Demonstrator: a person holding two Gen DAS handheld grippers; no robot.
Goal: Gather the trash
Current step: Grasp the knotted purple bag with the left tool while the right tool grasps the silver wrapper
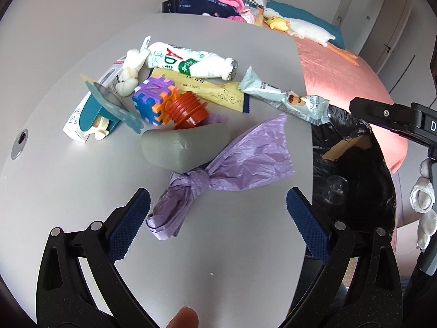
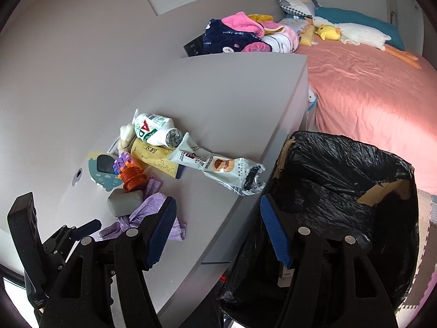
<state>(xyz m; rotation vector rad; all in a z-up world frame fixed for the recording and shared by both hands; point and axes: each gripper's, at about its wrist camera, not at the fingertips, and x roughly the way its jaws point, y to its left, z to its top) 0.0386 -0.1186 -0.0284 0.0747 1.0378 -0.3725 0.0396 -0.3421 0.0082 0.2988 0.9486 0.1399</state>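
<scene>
A knotted purple plastic bag (image 1: 218, 169) lies on the grey table (image 1: 68, 54), just ahead of my open, empty left gripper (image 1: 218, 210); it also shows in the right wrist view (image 2: 142, 213). Behind it lie a pale blue snack wrapper (image 1: 284, 98), a white milk bottle (image 1: 191, 60), a yellow wrapper (image 1: 207, 90) and a grey lump (image 1: 185, 145). A bin lined with a black bag (image 2: 341, 191) stands at the table's right edge. My right gripper (image 2: 215, 224) is open and empty, over the table edge beside the bin.
A foam letter cube (image 1: 153, 98), an orange ribbed cap (image 1: 188, 109), a white box (image 1: 90, 109) and a blue card (image 1: 114, 104) crowd the table's left. A bed with a pink sheet (image 2: 368, 95) and plush toys lies beyond.
</scene>
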